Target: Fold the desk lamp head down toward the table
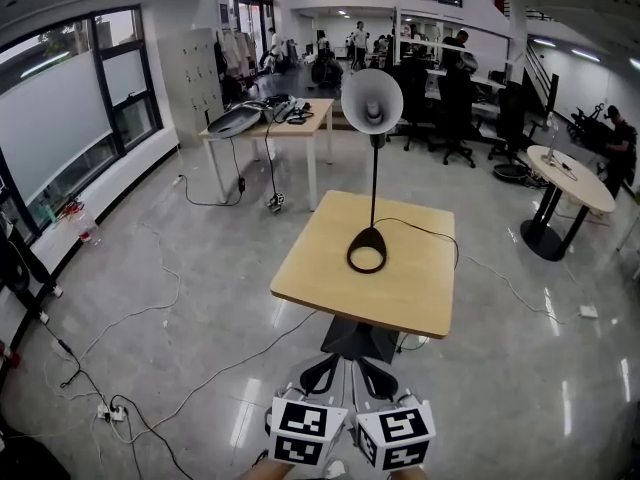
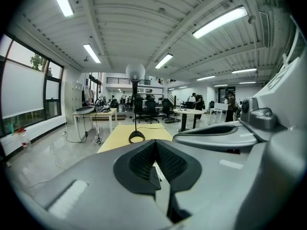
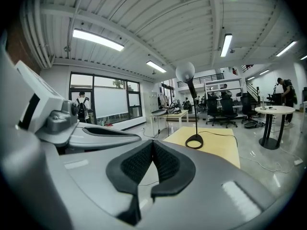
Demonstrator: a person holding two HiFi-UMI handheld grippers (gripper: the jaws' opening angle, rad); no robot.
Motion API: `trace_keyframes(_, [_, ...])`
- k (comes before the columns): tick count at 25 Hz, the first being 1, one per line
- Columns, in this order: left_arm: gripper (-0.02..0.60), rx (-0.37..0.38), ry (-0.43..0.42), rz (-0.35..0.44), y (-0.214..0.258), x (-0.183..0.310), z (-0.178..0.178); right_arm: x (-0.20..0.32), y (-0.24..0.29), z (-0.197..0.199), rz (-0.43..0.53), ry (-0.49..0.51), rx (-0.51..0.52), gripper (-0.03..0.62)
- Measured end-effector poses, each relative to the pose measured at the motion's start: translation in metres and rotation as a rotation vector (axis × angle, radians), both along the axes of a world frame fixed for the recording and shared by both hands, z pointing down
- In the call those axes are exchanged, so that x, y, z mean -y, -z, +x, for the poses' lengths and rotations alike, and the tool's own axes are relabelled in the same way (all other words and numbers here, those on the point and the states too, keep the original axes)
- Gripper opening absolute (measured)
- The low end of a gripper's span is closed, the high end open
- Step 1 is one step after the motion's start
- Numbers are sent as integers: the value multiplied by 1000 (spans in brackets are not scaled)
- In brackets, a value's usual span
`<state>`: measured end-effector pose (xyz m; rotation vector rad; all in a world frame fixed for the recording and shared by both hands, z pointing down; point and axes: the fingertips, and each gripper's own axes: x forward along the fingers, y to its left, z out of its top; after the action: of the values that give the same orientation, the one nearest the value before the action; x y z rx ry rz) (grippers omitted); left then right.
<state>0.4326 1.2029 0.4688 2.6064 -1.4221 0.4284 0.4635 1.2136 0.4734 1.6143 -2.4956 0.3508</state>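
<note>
Left tongs [image 1: 322, 373]: bottom centre of the head view, with their marker cube [image 1: 308, 433] at the lower edge. The left gripper view shows these tongs [image 2: 155, 148] clenched, ribbed black pads meeting, nothing between them.
Right tongs [image 1: 374, 376]: just right of the left pair, with their own marker cube [image 1: 397, 438] below. The right gripper view shows these tongs [image 3: 152, 148] clenched too and holding nothing.
Reach: both pairs point toward the table from its near side, well apart from it.
Table [image 1: 420, 293]: square pale wood top at the centre of the head view, on a dark pedestal foot [image 1: 357, 340].
Lamp base [image 1: 371, 236]: black ring near the middle of the table top.
Lamp stem [image 1: 375, 183]: thin, black, rising straight up from the ring.
Lamp head [image 1: 372, 100]: round white shade at the top of the stem, raised high, its open face turned toward the camera; not folded down. It shows as a pale disc in the upper centre of both gripper views [image 2: 135, 72] [image 3: 185, 73].
Cord [image 1: 432, 234]: black, curving from the ring to the table's right edge.
Second table [image 1: 300, 126]: long, upper left of centre, with dark gear on top.
Round table [image 1: 580, 183]: right edge of the head view.
Floor [image 1: 180, 308]: glossy grey, loose cables trailing at the left.
Background: office chairs and people along the top of the head view.
</note>
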Motion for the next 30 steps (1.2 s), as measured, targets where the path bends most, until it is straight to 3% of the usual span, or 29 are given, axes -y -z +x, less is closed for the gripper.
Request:
trace_keyframes(7, [14, 0, 13, -1, -1, 127, 33, 128, -1, 32, 4, 18, 1, 5])
trace_keyframes(13, [14, 3, 20, -3, -30, 214, 119, 215, -30, 117, 0, 27, 4, 5])
trace_keyframes(16, [14, 1, 25, -9, -61, 274, 129, 275, -60, 128, -5, 27, 0, 5])
trace_keyframes(22, [14, -10, 14, -27, -67, 448, 91, 450, -66, 91, -20, 14, -13, 5])
trace_keyframes(27, [15, -16, -11, -32, -56, 598, -14, 599, -56, -15, -35, -5, -16, 5])
trace_keyframes(30, [15, -20, -19, -35, -63, 692, -48, 693, -60, -49, -26, -14, -21, 5])
